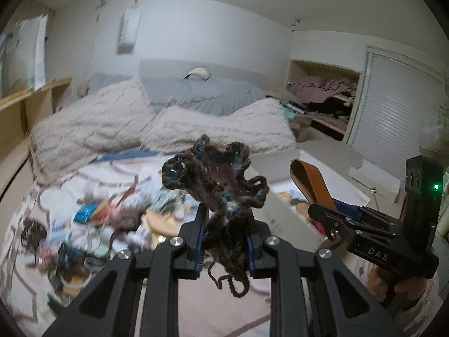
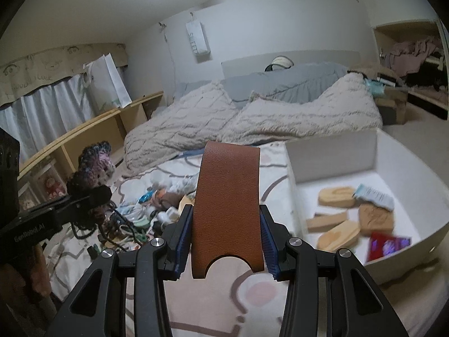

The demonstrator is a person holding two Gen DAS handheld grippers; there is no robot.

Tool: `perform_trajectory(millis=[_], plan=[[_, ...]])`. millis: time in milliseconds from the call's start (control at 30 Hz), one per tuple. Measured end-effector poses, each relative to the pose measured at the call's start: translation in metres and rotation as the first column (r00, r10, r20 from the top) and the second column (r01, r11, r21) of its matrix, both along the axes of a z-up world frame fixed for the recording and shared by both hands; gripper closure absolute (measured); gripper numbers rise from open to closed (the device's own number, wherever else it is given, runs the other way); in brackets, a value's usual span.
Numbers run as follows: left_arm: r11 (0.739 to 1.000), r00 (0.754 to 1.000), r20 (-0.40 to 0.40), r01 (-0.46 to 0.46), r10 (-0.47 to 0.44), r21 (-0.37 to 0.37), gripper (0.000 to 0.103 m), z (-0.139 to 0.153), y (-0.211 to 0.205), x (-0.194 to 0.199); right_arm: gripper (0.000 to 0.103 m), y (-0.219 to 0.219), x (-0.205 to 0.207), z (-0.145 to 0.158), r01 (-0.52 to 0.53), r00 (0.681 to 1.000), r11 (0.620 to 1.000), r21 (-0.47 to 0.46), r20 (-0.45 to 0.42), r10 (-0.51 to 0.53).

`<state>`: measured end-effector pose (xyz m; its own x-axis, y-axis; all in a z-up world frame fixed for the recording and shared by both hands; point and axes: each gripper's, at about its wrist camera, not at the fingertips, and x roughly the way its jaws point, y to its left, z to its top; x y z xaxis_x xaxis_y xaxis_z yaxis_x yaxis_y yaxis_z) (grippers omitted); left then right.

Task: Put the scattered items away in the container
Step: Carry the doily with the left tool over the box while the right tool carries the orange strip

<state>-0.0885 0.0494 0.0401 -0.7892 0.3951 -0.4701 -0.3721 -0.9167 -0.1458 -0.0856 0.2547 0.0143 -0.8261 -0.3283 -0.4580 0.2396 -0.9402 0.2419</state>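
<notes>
Leather comes first in the right wrist view: the brown leather strap (image 2: pixel 228 207) stands upright between the blue pads of the right gripper (image 2: pixel 226 241), which is clamped on its two long edges, the notched end low and the folded top leaning away from the camera. The left gripper (image 1: pixel 224 233) is likewise closed, pinching a dark crocheted piece (image 1: pixel 216 179) of brown and blue yarn, whose loose tail dangles below the jaws.

Both loads hang in the air above the patterned rug (image 2: pixel 252 295). Just beyond and to the right of the right gripper sits the white container (image 2: pixel 331 151), open at the top, already holding several tan wooden pieces (image 2: pixel 336 196), a small packet and a red card. In my judgement the right hand is the nearer one: the container's near wall lies just beside its right finger, so a short swing rightward and forward should bring the strap over the opening. The left gripper would have to cross further right to reach it.

To the left on the rug lies the pile of scattered items (image 2: pixel 146 213), blurred. Further back are the bed's quilted blanket (image 2: pixel 196 118) and the wall.
</notes>
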Motion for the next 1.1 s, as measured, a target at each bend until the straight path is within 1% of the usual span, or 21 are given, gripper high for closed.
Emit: perform_trajectory(millis=[67, 200, 367, 500, 633, 733, 833, 967, 1100], plan=[[1.000, 0.999, -0.024, 0.025, -0.025, 0.001, 0.080, 0.010, 0.012, -0.005, 0.058, 0.010, 0.000, 0.009, 0.019, 1.000, 1.000, 0.022, -0.017, -0.018], [0.997, 0.995, -0.063, 0.073, -0.072, 0.005, 0.080, 0.025, 0.035, -0.013, 0.058, 0.032, -0.005, 0.020, 0.073, 0.997, 0.992, 0.101, -0.046, -0.069], [0.990, 0.986, -0.093, 0.142, -0.141, 0.006, 0.080, 0.038, 0.074, -0.025, 0.058, 0.060, -0.011, 0.021, 0.127, 0.992, 0.976, 0.175, -0.048, -0.120], [0.980, 0.975, -0.105, 0.199, -0.197, 0.005, 0.080, 0.045, 0.104, -0.035, 0.058, 0.084, -0.017, 0.017, 0.166, 0.986, 0.968, 0.190, -0.038, -0.162], [0.970, 0.963, -0.116, 0.241, -0.242, -0.020, 0.080, 0.048, 0.136, -0.042, 0.058, 0.105, -0.020, 0.009, 0.193, 0.981, 0.964, 0.185, -0.021, -0.192], [0.962, 0.955, -0.118, 0.266, -0.271, -0.053, 0.080, 0.042, 0.165, -0.050, 0.058, 0.120, -0.022, 0.002, 0.204, 0.978, 0.962, 0.182, -0.002, -0.207], [0.955, 0.951, -0.096, 0.285, -0.292, -0.081, 0.080, 0.029, 0.186, -0.059, 0.058, 0.134, -0.025, -0.006, 0.207, 0.977, 0.961, 0.181, 0.019, -0.214], [0.938, 0.945, -0.016, 0.323, -0.327, -0.124, 0.081, 0.000, 0.217, -0.077, 0.058, 0.150, -0.029, -0.013, 0.211, 0.974, 0.963, 0.170, 0.046, -0.222], [0.927, 0.936, 0.080, 0.352, -0.344, -0.133, 0.081, -0.029, 0.234, -0.090, 0.058, 0.162, -0.031, -0.019, 0.224, 0.970, 0.960, 0.169, 0.058, -0.236]])
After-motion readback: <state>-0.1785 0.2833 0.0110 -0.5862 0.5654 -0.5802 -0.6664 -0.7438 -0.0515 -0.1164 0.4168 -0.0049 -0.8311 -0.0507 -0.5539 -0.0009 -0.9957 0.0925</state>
